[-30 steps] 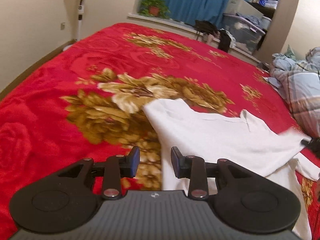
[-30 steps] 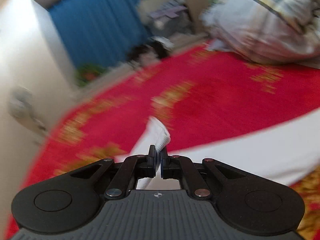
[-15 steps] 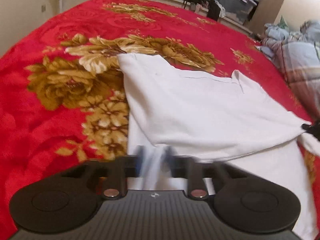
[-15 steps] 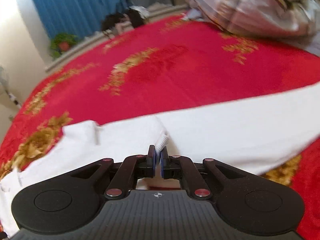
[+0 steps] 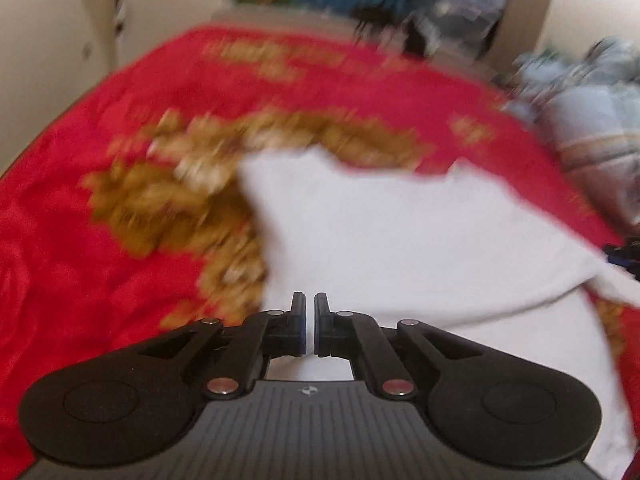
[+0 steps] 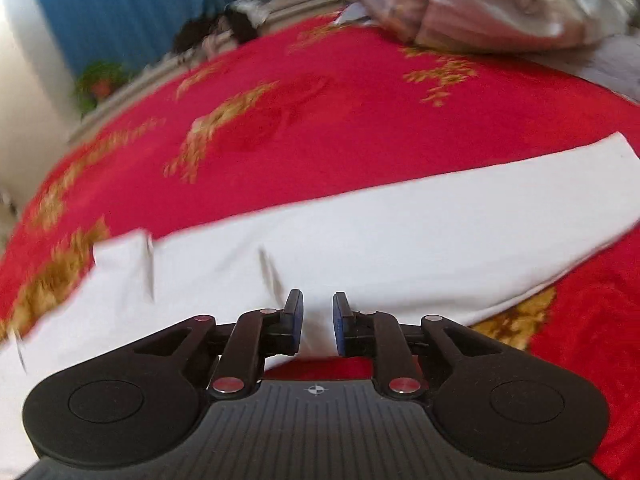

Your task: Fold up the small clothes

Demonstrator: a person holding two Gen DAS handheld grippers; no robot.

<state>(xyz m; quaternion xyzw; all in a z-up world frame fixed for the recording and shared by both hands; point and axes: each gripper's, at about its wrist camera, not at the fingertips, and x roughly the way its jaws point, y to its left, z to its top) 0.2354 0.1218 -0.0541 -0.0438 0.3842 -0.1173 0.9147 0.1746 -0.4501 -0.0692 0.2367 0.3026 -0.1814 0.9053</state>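
A white garment (image 5: pixel 400 248) lies partly folded on the red blanket, one layer turned over the body. My left gripper (image 5: pixel 310 320) is at its near left edge, jaws closed to a thin slit with white cloth in it. In the right wrist view the garment (image 6: pixel 400 240) stretches across as a long white band. My right gripper (image 6: pixel 318 316) hovers over its near edge. Its jaws are opening, and the cloth lies below them with nothing pinched. The right gripper's dark tip (image 5: pixel 624 252) shows at the right edge of the left wrist view.
The red blanket (image 5: pixel 100 240) with gold flowers covers the whole bed. A rumpled plaid quilt (image 6: pixel 500 4) is heaped at the far right. Beyond the bed are a standing fan (image 5: pixel 100 8), a potted plant (image 6: pixel 100 84), a blue curtain and storage boxes.
My left gripper went from open to closed at the garment's near edge. My right gripper carried the sleeve cuff down onto the garment, then parted its jaws and let it go.
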